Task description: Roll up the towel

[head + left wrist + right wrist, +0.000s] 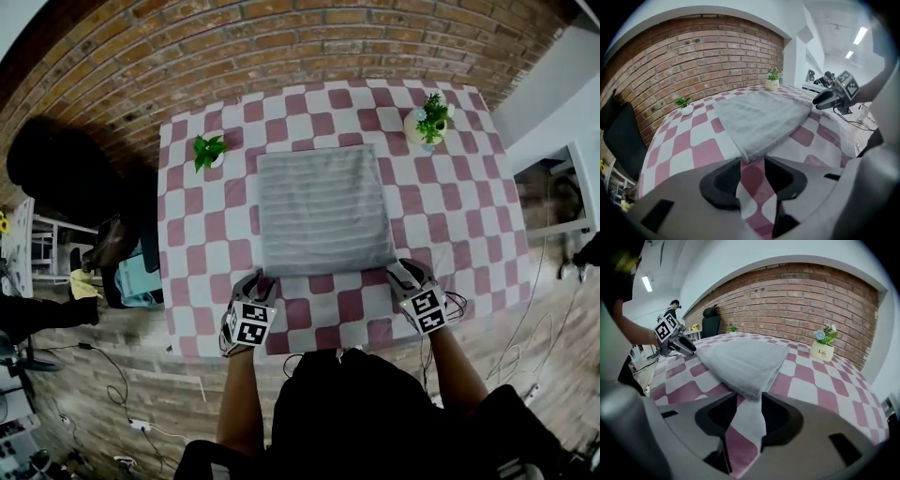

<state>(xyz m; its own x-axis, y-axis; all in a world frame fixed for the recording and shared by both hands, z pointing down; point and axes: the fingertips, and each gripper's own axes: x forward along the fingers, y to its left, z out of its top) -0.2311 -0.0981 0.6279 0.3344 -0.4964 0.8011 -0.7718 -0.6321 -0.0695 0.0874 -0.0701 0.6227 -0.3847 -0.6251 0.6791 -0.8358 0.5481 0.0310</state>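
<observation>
towel (324, 210) flat; only gripper views show jaws apart, empty

Towel (323, 211) lies on table (459, 234), between left plant (208, 150) and right plant (429, 120).

A red brick wall (281, 37) runs behind the table (441, 206), which is covered with a pink-and-white checked cloth. At the right the brick meets a plain white wall (562, 89). The floor (187, 394) is brownish wood planking. Thin cables (114, 380) and a white power strip (141, 425) lie on it at the left. A black chair (56, 169) stands near the brick, off the table's left side. Small potted plants stand near the table's far left corner (208, 150) and far right corner (429, 120). Long strip lights (860, 35) glow on the white ceiling.
</observation>
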